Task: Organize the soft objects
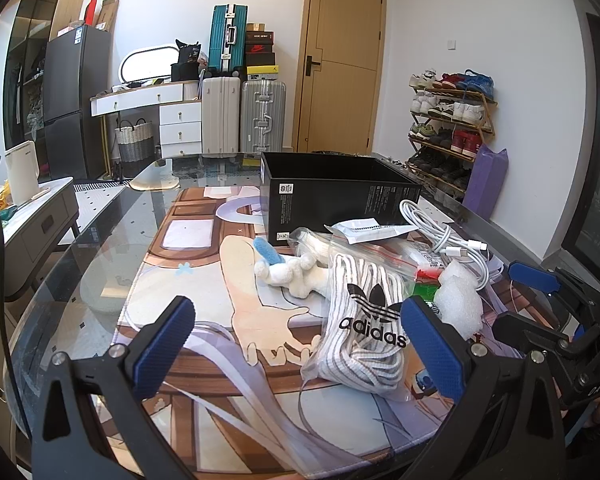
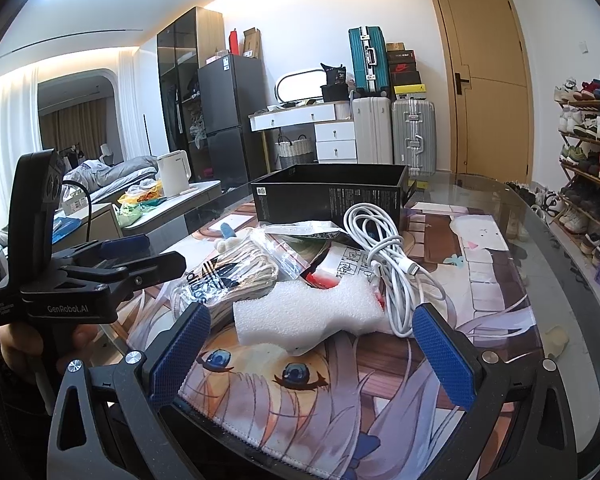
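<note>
A pile of soft items lies on the printed desk mat (image 1: 204,296) before an open black box (image 1: 332,196). It holds an adidas bag of striped laces (image 1: 364,320), a white plush toy with a blue part (image 1: 288,268), a white foam block (image 1: 458,298), a coiled white cable (image 1: 456,240) and plastic pouches (image 1: 364,230). My left gripper (image 1: 300,344) is open and empty, its right finger beside the laces bag. My right gripper (image 2: 312,344) is open and empty, just short of the foam block (image 2: 304,312). The box (image 2: 328,196), cable (image 2: 384,264) and laces bag (image 2: 224,276) show behind it.
The glass table (image 1: 100,240) curves away at the left and far edges. A low cabinet with a white kettle (image 1: 20,172) stands left. Suitcases (image 1: 260,116), a dresser and a shoe rack (image 1: 452,124) line the far wall. The left gripper's body (image 2: 84,276) shows left in the right wrist view.
</note>
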A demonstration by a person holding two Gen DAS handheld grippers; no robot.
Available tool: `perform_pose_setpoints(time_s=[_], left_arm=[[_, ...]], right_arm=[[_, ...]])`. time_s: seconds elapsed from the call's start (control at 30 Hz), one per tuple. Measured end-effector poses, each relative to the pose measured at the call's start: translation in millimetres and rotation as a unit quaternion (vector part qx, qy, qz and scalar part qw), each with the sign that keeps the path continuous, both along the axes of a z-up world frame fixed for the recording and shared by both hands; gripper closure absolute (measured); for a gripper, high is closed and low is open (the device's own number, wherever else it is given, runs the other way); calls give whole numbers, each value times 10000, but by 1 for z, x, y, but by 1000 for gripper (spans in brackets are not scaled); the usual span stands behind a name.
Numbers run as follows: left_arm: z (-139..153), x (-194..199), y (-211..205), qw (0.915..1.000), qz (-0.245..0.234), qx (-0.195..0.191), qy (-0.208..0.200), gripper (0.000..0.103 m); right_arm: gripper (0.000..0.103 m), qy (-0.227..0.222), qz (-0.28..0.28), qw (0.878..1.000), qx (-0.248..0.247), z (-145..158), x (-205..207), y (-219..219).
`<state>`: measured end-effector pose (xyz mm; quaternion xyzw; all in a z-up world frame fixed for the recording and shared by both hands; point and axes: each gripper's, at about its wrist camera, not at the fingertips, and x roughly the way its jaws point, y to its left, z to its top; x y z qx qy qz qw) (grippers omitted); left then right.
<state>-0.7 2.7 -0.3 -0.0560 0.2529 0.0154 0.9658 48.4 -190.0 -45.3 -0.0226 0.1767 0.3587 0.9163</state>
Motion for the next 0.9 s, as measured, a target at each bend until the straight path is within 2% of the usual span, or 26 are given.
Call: perform_pose_setpoints(time_s=[0.23,0.5,0.9], left_arm=[[3,2,5,10000,23,3,15,0],[7,2,10,9999,56,98,-25,0],[9,10,13,9998,33,216,4,0]], right_arm=[[1,112,36,9999,9,0,-3,2],[1,252,239,9993,-122,4,6,8],[1,488,225,9980,-324,10,27,12]])
